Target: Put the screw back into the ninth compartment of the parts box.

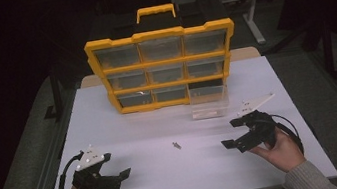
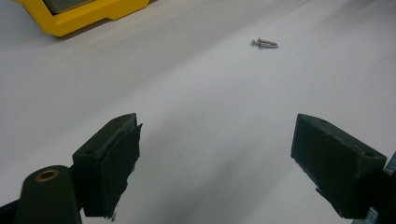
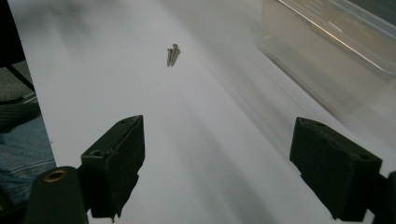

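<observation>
— Seen near the middle of the table (image 1: 255, 76), a bit toward the near edge: screws (image 1: 176, 145). Two of them, going by the gripper views, small, grey metal, lying flat side by side and touching, heads at the same end.

— Shiny or dull?

— Dull sheen, slim shanks, small round heads. Too small to make out the threads.

— And the left gripper (image 1: 127, 173)?

— Held low near the near left corner, jaws spread wide, nothing between them. Well apart from the screws, which lie ahead of it in its own view (image 2: 264, 43).

— The right gripper (image 1: 229, 134)?

— Same: jaws wide apart, nothing held, near the right edge, pointing toward the middle. Screws ahead of it and well apart (image 3: 172, 55).

— Anything else on the table?

— A yellow organizer (image 1: 164, 67) standing upright at the far edge, with clear drawers in three rows. One clear drawer (image 1: 209, 101) pulled out and set on the table just in front of the organizer's lower right slot, beyond the right gripper.
</observation>
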A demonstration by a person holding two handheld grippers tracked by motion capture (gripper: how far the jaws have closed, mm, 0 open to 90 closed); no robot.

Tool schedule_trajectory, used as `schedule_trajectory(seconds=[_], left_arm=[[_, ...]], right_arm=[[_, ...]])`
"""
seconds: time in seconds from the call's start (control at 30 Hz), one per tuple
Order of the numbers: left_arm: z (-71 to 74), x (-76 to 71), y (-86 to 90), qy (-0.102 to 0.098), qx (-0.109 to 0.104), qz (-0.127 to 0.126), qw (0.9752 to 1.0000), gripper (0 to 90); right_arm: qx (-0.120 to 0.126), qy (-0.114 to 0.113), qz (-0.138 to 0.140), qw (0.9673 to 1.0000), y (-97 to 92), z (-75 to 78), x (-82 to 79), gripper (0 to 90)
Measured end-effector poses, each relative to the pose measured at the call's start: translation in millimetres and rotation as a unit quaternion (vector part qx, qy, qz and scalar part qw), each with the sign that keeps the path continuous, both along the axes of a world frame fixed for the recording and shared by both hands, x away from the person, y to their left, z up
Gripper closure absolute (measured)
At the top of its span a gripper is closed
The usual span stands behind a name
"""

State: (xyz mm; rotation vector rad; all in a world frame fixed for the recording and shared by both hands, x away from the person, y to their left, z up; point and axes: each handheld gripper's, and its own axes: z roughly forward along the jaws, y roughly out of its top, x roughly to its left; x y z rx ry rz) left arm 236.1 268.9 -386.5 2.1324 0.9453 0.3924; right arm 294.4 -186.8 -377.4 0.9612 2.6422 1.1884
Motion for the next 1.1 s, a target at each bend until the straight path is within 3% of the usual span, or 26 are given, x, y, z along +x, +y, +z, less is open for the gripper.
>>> schedule_trajectory(seconds=[0.13, 0.33, 0.63, 1.1], left_arm=[[0.2, -0.1, 0.7, -0.002, 0.004, -0.002, 1.0, 15.2], [1.3, 0.6, 1.1, -0.006, 0.008, -0.007, 0.9999, 15.2], [2.1, 0.5, 2.2, -0.002, 0.008, -0.008, 0.9999, 15.2], [2.4, 1.0, 1.7, -0.006, 0.0, -0.007, 1.0, 15.2]], right_arm=[[0.0, -0.004, 0.014, 0.9999, 12.1, 1.6, 3.2, 20.8], [-0.014, 0.007, 0.057, 0.9982, 48.7, 1.1, 13.9, 29.0], [-0.037, 0.028, 0.076, 0.9961, 83.0, -4.7, 28.0, 40.7], [-0.067, 0.025, 0.099, 0.9925, 123.2, -14.9, 50.6, 56.5]])
